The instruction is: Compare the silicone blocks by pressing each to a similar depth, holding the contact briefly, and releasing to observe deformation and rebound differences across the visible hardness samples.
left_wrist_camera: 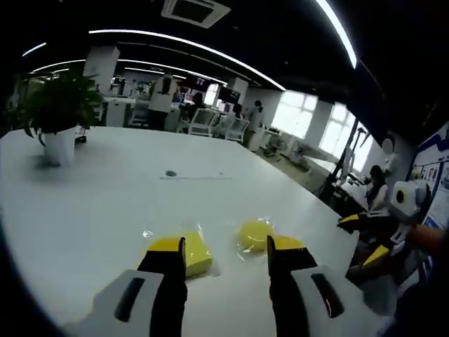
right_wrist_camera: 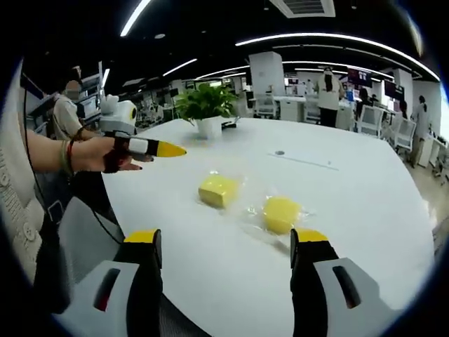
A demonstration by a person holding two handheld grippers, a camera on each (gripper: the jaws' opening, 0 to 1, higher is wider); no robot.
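Open-plan office space with curved ceiling light strips and distant desks and chairs surrounds a broad white table; people stand or sit far off in the background.

From the left gripper view, the left hand-held gripper rises from the bottom with its two black, yellow-tipped jaws spread apart and nothing between them; it hovers low over the table. Just ahead of its left jaw lies a square yellow silicone block in clear wrapping, its near edge partly hidden behind that jaw tip; just ahead of its right jaw lies a rounder yellow silicone block, also wrapped; whether either jaw touches a block I cannot tell. Farther ahead and to the left stands a potted plant in a white pot; a small dark disc sits on the table well beyond the blocks. Off to the right, the right hand-held gripper comes into view, its jaws apart, beside the table edge.

From the right gripper view, the right hand-held gripper is held back from the blocks, jaws spread wide and empty, above the near table edge; the square yellow silicone block lies ahead between the jaws' lines, and the rounder yellow silicone block lies ahead nearer the right jaw, neither touched. To the left a person's hand, forearm level and wrist with a red band, holds the left hand-held gripper pointing out over the table; its jaw spacing is unclear here. The potted plant stands beyond.
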